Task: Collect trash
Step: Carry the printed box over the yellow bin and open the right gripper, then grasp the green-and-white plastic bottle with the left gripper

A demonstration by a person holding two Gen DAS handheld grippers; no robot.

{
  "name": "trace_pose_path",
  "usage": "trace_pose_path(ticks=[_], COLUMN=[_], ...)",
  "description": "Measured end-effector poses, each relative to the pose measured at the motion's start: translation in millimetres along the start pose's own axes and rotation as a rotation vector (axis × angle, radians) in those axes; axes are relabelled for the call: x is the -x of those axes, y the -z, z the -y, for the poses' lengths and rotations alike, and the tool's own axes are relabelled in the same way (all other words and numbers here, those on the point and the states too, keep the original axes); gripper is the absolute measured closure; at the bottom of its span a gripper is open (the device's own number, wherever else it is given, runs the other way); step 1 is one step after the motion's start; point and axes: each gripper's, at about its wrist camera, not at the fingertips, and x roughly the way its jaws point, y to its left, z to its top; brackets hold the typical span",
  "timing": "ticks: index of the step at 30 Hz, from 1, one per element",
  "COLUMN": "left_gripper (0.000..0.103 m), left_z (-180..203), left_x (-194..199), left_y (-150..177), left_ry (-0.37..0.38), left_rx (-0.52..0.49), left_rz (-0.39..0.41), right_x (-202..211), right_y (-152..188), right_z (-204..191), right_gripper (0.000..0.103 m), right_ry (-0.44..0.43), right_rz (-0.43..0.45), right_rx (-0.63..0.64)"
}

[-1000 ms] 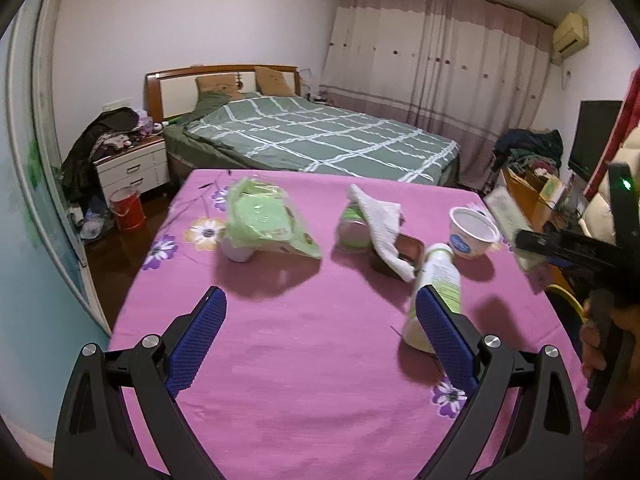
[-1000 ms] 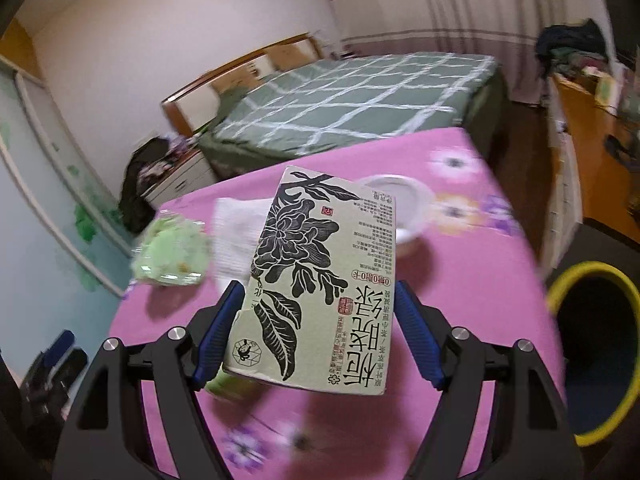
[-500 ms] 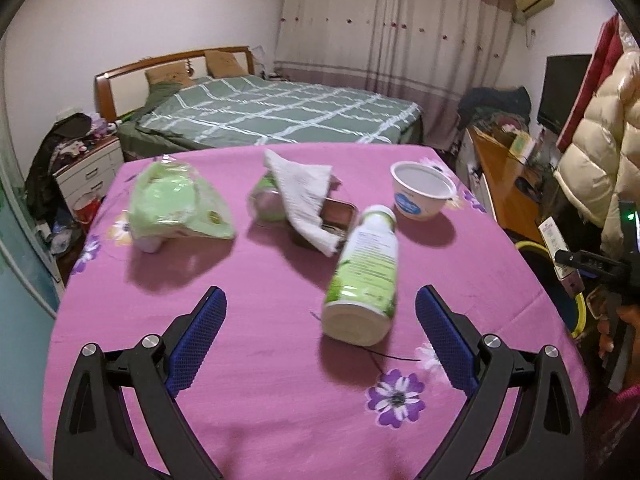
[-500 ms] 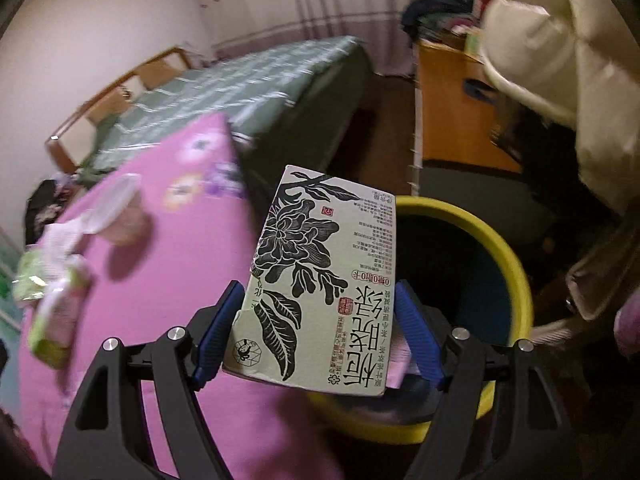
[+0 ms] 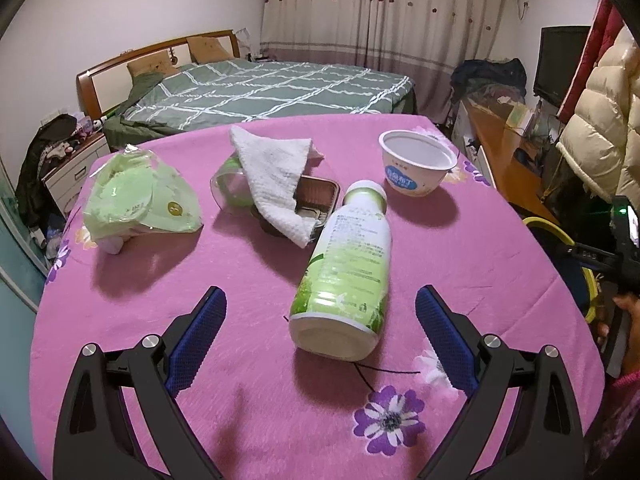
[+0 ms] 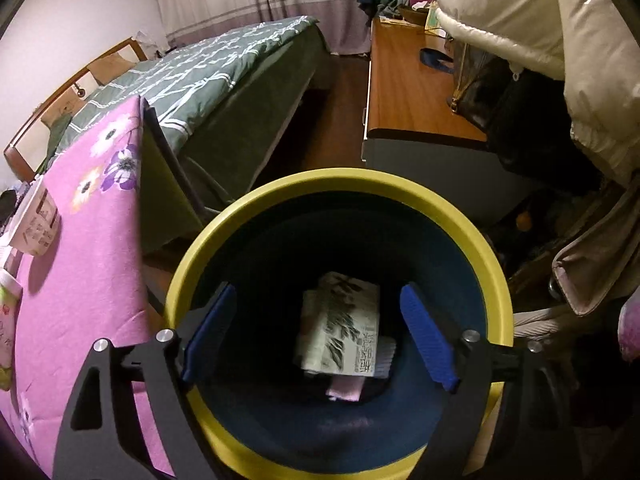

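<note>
The right claw (image 6: 318, 332) is hanging over a yellow-rimmed bin (image 6: 248, 208) beside the table (image 6: 80, 280), its jaws having just been opening and now standing apart with nothing between them; the printed carton (image 6: 340, 328) is lying at the bottom of the bin on top of other scraps, a sight only the right wrist view is offering. The left wrist view is showing instead what is waiting on the pink flowered cloth: the left claw (image 5: 320, 332), jaws wide apart and gripping nothing, is hovering near the base of a green-and-white bottle (image 5: 346, 276) lying on its side. Beyond it a white towel (image 5: 276, 172) is draping over a small tin (image 5: 316, 200), with a green plastic packet (image 5: 140, 204) to the left and a white cup (image 5: 416, 168) to the right. At that view's right edge, the bin's rim and the other claw's body in a hand (image 5: 618, 316) are just showing.
</note>
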Motion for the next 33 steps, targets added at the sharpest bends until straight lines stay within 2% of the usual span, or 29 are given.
trace_pose_path(ticks=[9, 13, 27, 33], left_gripper=[0.009, 0.02, 0.031, 0.043], left_z=[1.5, 1.8, -3.3, -3.8], left_x=[-16.1, -22.7, -33.8, -34.0], left_y=[6.8, 11.4, 14.2, 12.3], left_ry=[-0.001, 0.019, 0.076, 0.086], left_rx=[-0.041, -0.051, -0.039, -0.041], left_rz=[-0.021, -0.035, -0.053, -0.046], right_x=[16.0, 19.4, 21.5, 21.5], right_y=[3.0, 3.2, 3.6, 4.3], right_z=[-0.6, -5.2, -8.8, -10.3], right_gripper=[0.023, 0.023, 0.023, 0.023], right_ry=[-0.055, -0.076, -0.113, -0.121], right_rz=[0.026, 0.03, 0.025, 0.026], right_rx=[-0.01, -0.007, -0.006, -0.005])
